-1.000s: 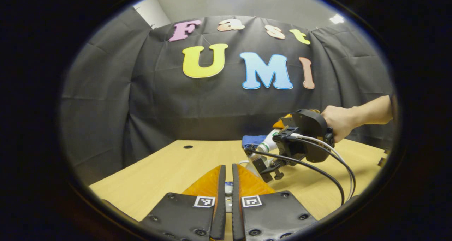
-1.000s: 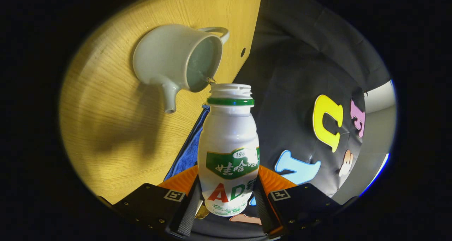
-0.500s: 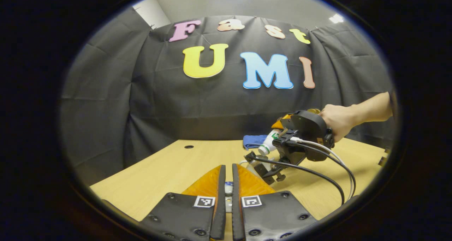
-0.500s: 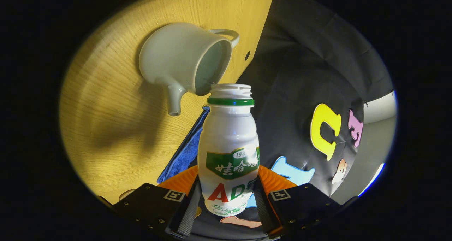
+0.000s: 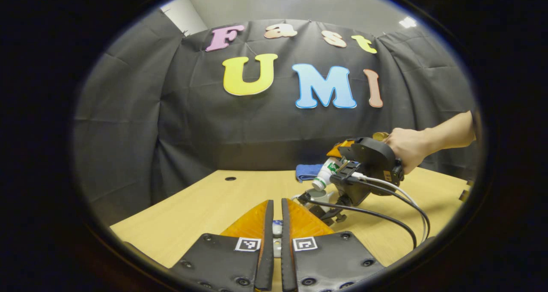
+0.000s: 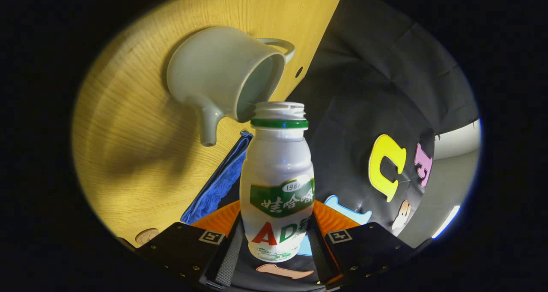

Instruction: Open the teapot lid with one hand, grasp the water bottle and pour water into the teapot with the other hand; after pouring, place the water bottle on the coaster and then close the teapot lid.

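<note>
In the left gripper view, the left gripper [image 5: 274, 223] sits at 6 o'clock with its two fingers nearly together, pinching a small pale piece, likely the teapot lid [image 5: 277, 230], though little of it can be seen between them. Out at 3 o'clock a hand [image 5: 406, 148] holds the right gripper [image 5: 338, 163], which carries the white water bottle [image 5: 325, 175] tipped mouth-down over the pale teapot [image 5: 319, 195] on the wooden table [image 5: 205, 206]. Compared with a second ago, that gripper sits a little higher and the bottle is less steeply tipped. A blue cloth [image 5: 309, 171] lies on the table behind the bottle, and black cables [image 5: 385, 210] trail from the right gripper across the tabletop, crossing in front of the teapot. In the right gripper view, the right gripper [image 6: 276, 240] is clamped on the water bottle [image 6: 277, 185], both fingers pressing its lower body; the bottle is white with a green neck ring, green and red label, and an uncapped threaded mouth. The lidless grey-green teapot [image 6: 222, 75], spout toward 7 o'clock and handle toward 2 o'clock, lies just past the bottle's mouth at 11 o'clock. The stream seen at the mouth a second ago is gone, and the blue cloth [image 6: 218, 185] shows more at 8 o'clock. A round wooden coaster [image 6: 147, 236] peeks in at 7 o'clock.
</note>
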`<state>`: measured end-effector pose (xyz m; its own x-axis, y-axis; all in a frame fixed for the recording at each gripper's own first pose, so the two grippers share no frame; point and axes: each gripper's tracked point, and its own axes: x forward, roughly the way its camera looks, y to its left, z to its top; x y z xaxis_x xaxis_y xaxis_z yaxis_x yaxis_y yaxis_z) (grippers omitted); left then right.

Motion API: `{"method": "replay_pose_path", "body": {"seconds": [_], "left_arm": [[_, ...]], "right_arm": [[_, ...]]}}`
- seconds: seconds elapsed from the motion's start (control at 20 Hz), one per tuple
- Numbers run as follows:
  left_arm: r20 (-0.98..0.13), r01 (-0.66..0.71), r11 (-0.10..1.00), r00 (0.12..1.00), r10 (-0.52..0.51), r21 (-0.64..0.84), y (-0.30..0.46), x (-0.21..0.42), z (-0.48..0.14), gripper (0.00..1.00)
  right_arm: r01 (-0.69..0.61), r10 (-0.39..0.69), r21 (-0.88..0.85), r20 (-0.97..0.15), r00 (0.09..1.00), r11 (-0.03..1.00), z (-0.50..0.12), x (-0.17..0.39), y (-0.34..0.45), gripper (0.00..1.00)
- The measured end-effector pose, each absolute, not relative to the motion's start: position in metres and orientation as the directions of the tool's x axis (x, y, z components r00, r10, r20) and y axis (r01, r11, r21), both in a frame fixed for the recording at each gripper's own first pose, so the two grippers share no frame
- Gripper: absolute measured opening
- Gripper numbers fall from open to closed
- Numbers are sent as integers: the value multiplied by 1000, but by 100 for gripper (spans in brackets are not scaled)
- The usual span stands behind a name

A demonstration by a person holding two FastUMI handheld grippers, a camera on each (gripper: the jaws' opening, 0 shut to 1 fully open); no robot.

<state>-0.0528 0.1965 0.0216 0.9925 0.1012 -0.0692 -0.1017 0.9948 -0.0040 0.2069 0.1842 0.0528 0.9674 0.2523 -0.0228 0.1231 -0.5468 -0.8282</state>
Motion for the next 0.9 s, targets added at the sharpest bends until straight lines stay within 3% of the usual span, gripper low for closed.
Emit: {"method": "replay_pose_path", "body": {"seconds": [0.1,0.2,0.3,0.5,0.9], "left_arm": [[-75,-101,995,992,101,-1,196,-53,19,18],[-75,-99,995,992,99,2,195,-53,19,13],[-73,-98,995,993,98,1,196,-54,19,18],[-71,-104,995,992,103,-2,199,-55,20,18],[-61,-125,991,991,122,-51,212,-56,18,18]], "right_arm": [[128,254,-824,-20,967,-553,52,207,185,72],[130,258,-819,-22,966,-559,50,205,187,72],[130,260,-817,-25,965,-561,49,204,189,72],[123,269,-835,-31,963,-536,47,202,191,72],[3,267,-966,-69,961,-260,33,207,182,72]]}}
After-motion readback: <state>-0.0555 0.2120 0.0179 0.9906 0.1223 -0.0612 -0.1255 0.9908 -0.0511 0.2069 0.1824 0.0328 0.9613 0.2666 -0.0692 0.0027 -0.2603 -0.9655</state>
